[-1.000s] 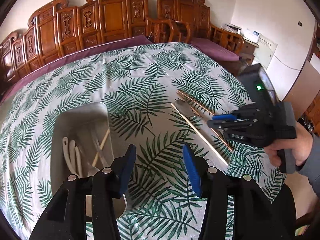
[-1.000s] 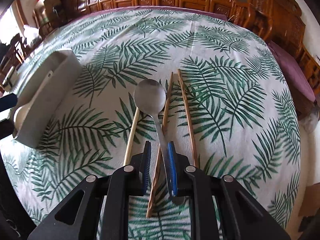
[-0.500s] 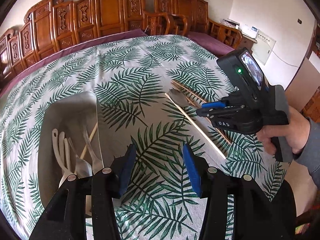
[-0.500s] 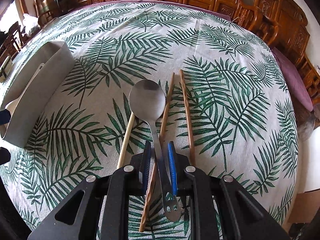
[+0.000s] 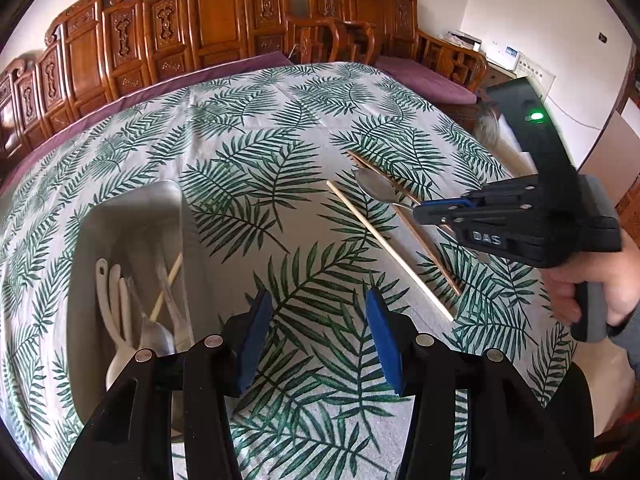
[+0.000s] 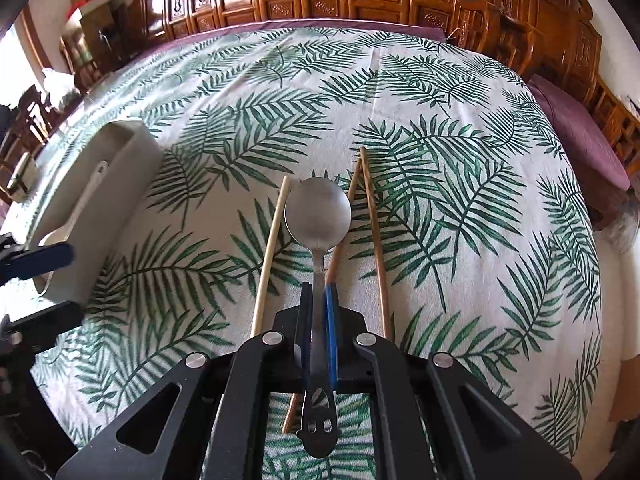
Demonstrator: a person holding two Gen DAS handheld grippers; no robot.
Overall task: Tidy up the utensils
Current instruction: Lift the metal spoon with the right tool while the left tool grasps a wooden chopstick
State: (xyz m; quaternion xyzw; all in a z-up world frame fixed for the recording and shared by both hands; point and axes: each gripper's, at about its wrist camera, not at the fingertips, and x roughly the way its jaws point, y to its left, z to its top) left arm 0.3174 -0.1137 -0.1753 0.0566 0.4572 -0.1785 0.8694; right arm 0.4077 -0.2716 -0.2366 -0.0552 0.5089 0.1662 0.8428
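My right gripper is shut on the handle of a metal spoon and holds it above the tablecloth; the gripper and spoon also show in the left wrist view. Under it lie a pale chopstick and two brown chopsticks. My left gripper is open and empty, low over the cloth beside a white tray. The tray holds white spoons, a metal spoon, a fork and a pale chopstick.
The leaf-print cloth covers a round table. Carved wooden chairs with purple cushions ring its far side. The table edge drops off at the right.
My right gripper has lifted the spoon off the chopsticks and raised it. My left gripper has drawn back a little, so more of the tray's inside shows.
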